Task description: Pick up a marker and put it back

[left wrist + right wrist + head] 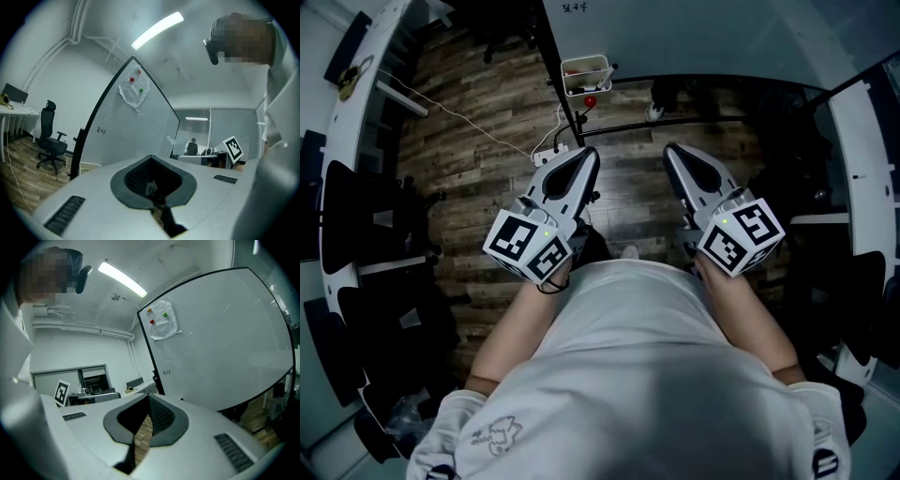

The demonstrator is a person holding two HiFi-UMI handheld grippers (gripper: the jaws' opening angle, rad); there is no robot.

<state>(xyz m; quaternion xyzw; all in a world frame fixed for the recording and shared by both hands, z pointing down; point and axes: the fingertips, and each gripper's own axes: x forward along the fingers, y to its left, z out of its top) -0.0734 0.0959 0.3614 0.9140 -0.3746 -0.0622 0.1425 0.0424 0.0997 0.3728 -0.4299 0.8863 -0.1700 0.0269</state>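
Observation:
A white marker tray (586, 73) hangs on the whiteboard's (694, 37) lower edge, straight ahead of me; something red (591, 100) shows just beneath it. Single markers in it are too small to tell apart. Both grippers are held close to my body, pointing toward the board. The left gripper (589, 155) is shut and holds nothing. The right gripper (672, 150) is shut too, also with nothing in it. In the left gripper view its gripper (152, 157) faces the whiteboard (136, 126). In the right gripper view its gripper (149, 397) sits before the whiteboard (220, 343).
A sheet of paper (163, 319) is pinned to the board with coloured magnets. A power strip (548, 155) and a cable lie on the wooden floor by the board's stand. An office chair (50, 140) and a desk (14, 110) stand off to the left.

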